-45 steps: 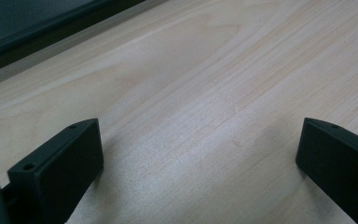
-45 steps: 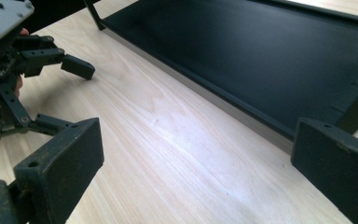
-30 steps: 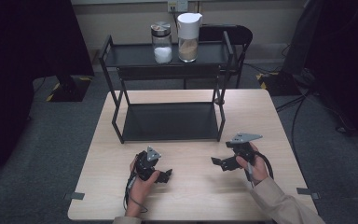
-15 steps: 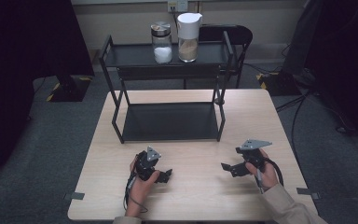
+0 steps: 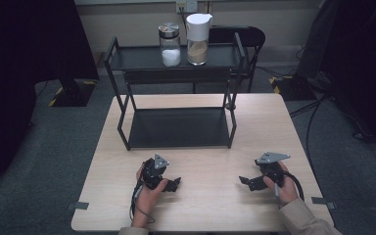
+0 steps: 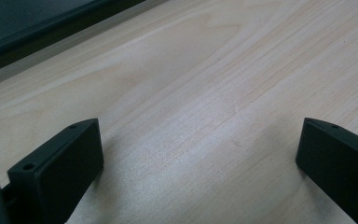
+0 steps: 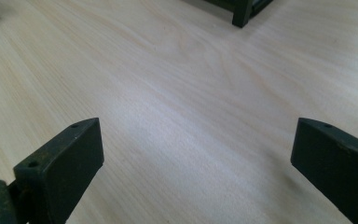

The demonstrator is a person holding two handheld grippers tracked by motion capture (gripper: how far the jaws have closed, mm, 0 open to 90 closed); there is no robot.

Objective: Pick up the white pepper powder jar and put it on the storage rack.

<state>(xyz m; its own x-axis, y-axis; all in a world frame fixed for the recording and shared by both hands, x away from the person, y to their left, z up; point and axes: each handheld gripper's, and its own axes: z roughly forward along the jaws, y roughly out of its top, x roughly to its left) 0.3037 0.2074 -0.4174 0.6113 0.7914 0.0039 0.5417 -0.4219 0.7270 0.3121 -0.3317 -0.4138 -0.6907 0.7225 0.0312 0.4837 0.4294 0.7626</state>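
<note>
Two jars are standing side by side on the top shelf of the black metal two-tier rack (image 5: 127,54): a glass jar with a silver lid (image 5: 169,44), holding white powder, and a taller jar with a white lid (image 5: 197,32), holding brownish powder. We are resting both tools low over the pale wooden table (image 5: 205,205), well apart from them. Our right gripper (image 5: 250,180) has drifted outward since a second ago; our left gripper (image 5: 170,184) has stayed. Both are spread wide and empty, so we judge nothing is begun yet.

The bench (image 5: 210,161) is pale wood-grain, smooth with a soft sheen. The rack (image 5: 176,128) at 12 o'clock looks like matt black metal. Both jars (image 5: 170,45) are clear and glossy. The hand-held gripper (image 6: 196,177) jaws are matt black plastic.
</note>
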